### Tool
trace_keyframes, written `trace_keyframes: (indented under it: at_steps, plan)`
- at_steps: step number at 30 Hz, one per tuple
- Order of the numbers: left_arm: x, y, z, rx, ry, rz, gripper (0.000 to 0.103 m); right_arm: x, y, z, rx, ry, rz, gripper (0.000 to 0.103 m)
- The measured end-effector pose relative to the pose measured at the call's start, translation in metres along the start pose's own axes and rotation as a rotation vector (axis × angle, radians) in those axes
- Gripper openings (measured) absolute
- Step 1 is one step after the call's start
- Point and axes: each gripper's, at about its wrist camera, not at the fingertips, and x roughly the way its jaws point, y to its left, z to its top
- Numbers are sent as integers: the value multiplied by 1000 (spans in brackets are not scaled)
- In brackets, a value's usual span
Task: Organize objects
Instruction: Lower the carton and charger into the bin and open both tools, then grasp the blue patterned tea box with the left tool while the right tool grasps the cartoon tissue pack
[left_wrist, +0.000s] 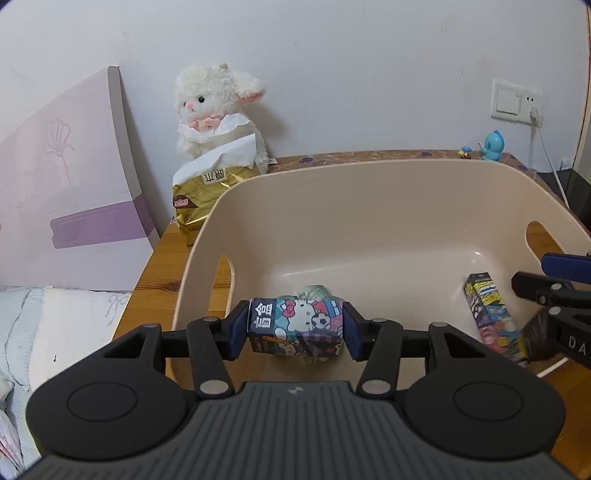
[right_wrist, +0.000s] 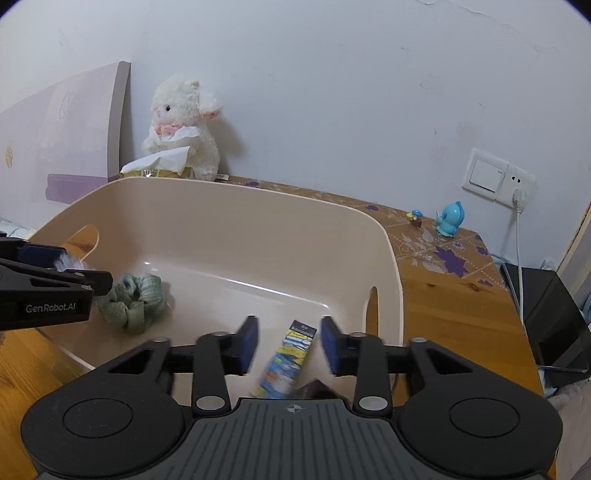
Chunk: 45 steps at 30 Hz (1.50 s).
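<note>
While your left gripper (left_wrist: 295, 326) clamps the cartoon box (left_wrist: 295, 325) by its two ends over the near edge of the bin (left_wrist: 369, 206), that box covers most of the green scrunchie (left_wrist: 314, 291) behind it, so only a tuft of ruffled cloth shows above it in the left view. From the right wrist the scrunchie (right_wrist: 133, 301) is plain: a soft, crumpled ring of fabric lying on the bin floor (right_wrist: 258, 266) near the left wall.

Your right gripper (right_wrist: 289, 345) stands with its blue pads (right_wrist: 248, 341) spread apart, gripping nothing. Below and between them lies the slim pack (right_wrist: 286, 363), long and flat with yellow and blue print; its near end is blurred and runs under the gripper body, so you cannot read it. In the left view the same pack (left_wrist: 493, 315) rests tilted on the bin floor by the right wall, its lower end cut off by the right gripper (left_wrist: 546, 295).

That bin is smooth, glossy beige plastic with rounded corners and a slot handle in each side wall. It sits on a wooden table (right_wrist: 461, 306).

Behind it, a fluffy white plush (left_wrist: 218, 114) sits against the wall, and a shiny gold bag (left_wrist: 199, 199) with white paper sticking out is partly hidden by the bin rim.
</note>
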Motion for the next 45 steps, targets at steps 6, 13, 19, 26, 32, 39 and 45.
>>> trace_keyframes:
  at_steps: [6, 13, 19, 26, 32, 39, 45]
  plan:
    - [-23, 8, 2, -33, -49, -19, 78, -27, -2, 0, 13, -59, -10, 85]
    - [-60, 19, -5, -79, -124, -25, 84, -67, -5, -12, 20, -105, 20, 103]
    - [-83, 21, -24, -69, -124, -17, 92, -86, -11, -30, 46, -93, 27, 103]
    - [-89, 18, -53, -54, -79, -21, 93, -83, -14, -57, 65, -20, 41, 103]
    - [-81, 16, -80, -50, -17, -30, 93, -75, -2, -82, 50, 40, 68, 103]
    - [-67, 13, -99, -40, 52, -55, 92, -60, 13, -103, 39, 99, 98, 103]
    - [-57, 11, -115, -43, 93, -66, 93, -52, 29, -114, 23, 128, 132, 103]
